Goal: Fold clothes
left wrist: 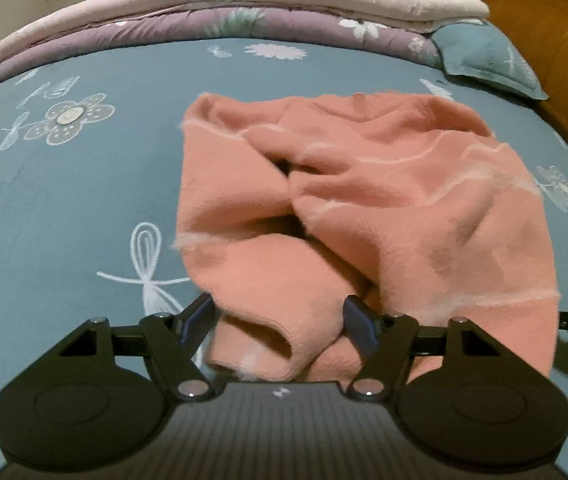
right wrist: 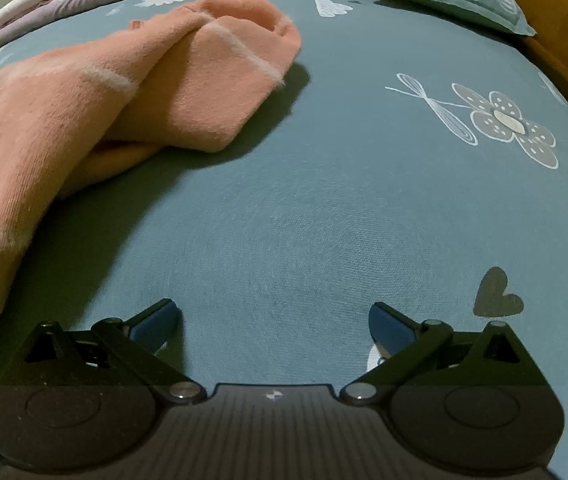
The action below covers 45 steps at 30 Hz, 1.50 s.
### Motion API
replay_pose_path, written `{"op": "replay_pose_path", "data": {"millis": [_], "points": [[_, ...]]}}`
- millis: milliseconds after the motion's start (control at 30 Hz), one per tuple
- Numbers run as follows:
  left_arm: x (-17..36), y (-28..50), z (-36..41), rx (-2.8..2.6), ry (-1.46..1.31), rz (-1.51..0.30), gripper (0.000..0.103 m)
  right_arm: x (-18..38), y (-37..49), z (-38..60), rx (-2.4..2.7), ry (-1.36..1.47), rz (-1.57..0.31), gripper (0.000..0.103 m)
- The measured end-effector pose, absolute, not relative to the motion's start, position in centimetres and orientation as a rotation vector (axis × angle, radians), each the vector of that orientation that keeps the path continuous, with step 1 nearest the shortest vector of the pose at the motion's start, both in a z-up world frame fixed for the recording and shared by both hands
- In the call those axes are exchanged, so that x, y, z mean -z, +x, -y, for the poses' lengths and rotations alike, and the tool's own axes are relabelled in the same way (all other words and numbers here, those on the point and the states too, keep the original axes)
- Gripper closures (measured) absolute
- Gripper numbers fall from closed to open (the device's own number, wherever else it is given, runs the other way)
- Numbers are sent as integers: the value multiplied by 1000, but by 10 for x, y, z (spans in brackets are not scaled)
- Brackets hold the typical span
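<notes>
Sweater (left wrist: 364,208) crumpled lengthwise, neckline away — left gripper (left wrist: 280,320) parted around cuff (left wrist: 256,344), grip unclear; right gripper (right wrist: 276,328) wide, empty.

The pink sweater (left wrist: 384,200) is soft, fuzzy knit with fluffy white stripes. The blue bedsheet (right wrist: 304,220) is matt woven cloth with a fine visible weave. The folded quilts (left wrist: 204,12) look like smooth padded fabric. The headboard (left wrist: 544,20) is lightly glossy wood. The left gripper (left wrist: 280,320) is matt black plastic with shiny metal pivot pins.
</notes>
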State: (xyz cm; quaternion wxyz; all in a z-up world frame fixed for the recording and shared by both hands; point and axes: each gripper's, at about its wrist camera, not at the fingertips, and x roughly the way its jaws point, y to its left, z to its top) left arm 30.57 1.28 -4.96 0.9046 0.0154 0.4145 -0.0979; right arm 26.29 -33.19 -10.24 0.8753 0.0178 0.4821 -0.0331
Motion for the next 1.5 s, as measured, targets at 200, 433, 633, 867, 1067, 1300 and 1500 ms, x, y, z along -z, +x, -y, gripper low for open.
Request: {"op": "replay_pose_path", "data": {"millis": [200,433,633,867,1067,1300,1500], "points": [[54,306,-4,219,131,-833,33,100,267,325,116,46,-1021,0],[54,315,-31,29,212,-820,39,76,262,296,125,-11,-995,0],[45,338,-87,-66,181,-852,47,47,252,281,125,-54,-925,0],[21,313,-58,175,136,-757,25,35,251,259,124,-96,-895,0],[53,333,-12,121,274,-703,25,33,245,246,110,-112,-889,0],[60,350,-14,-108,285,-709,24,38,238,251,131,-152,-903,0],[61,366,-5,-93,269,-786,23,44,243,260,119,-125,-907,0]]}}
